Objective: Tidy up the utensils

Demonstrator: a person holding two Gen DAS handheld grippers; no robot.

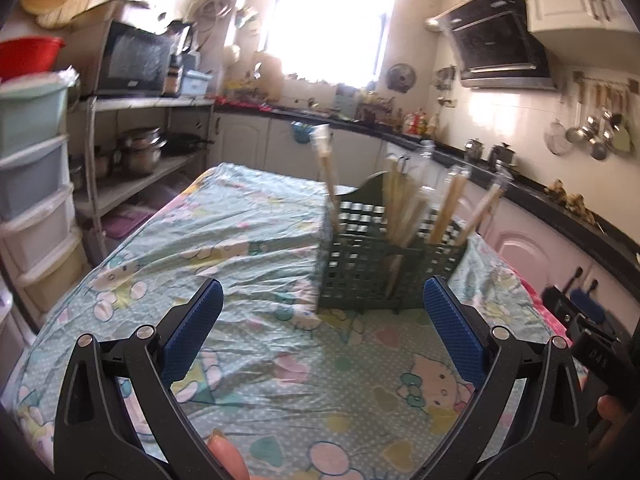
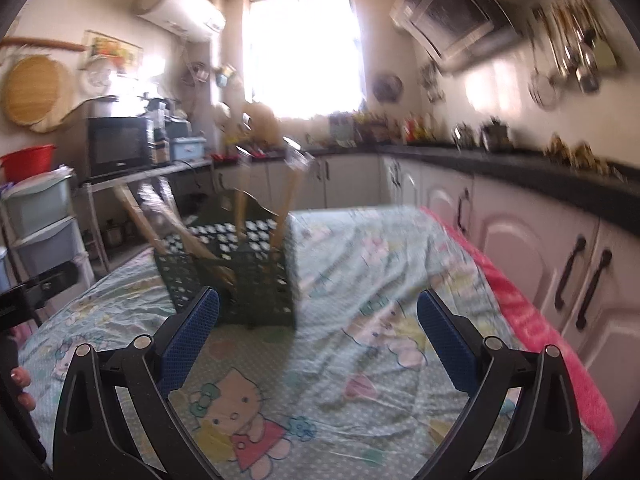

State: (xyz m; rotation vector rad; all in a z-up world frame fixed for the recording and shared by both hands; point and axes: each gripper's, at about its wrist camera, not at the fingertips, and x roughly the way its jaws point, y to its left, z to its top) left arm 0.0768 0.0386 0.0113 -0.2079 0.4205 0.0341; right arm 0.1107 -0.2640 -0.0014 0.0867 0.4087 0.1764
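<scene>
One dark green lattice utensil basket [image 1: 370, 276] stands upright on the worktop [image 1: 224, 240], ahead of both claws and touching neither. Wooden-handled utensils [image 1: 404, 212] stand in it, leaning outward; roughly five handles show in the left wrist view, four in the right, motion blur prevents a firm count, and what kind they are cannot be told. Left claw [image 1: 322, 322]: released, blue pads spread wide, nothing between them, hovering above the cloth with the basket just ahead, toward its right finger. Right claw [image 2: 318, 330]: likewise released and empty, basket ahead beside its left finger. Worktop covered by one pale green cartoon-print cloth [image 2: 360, 380], wrinkled, pink edge on the right. Room: kitchen, one bright window [image 1: 332, 20], one microwave [image 1: 132, 60] on a shelf, one range hood [image 1: 496, 40], ladles hung on a wall rail [image 1: 592, 128], one red bowl [image 1: 28, 56] atop a plastic drawer unit [image 1: 32, 184].
</scene>
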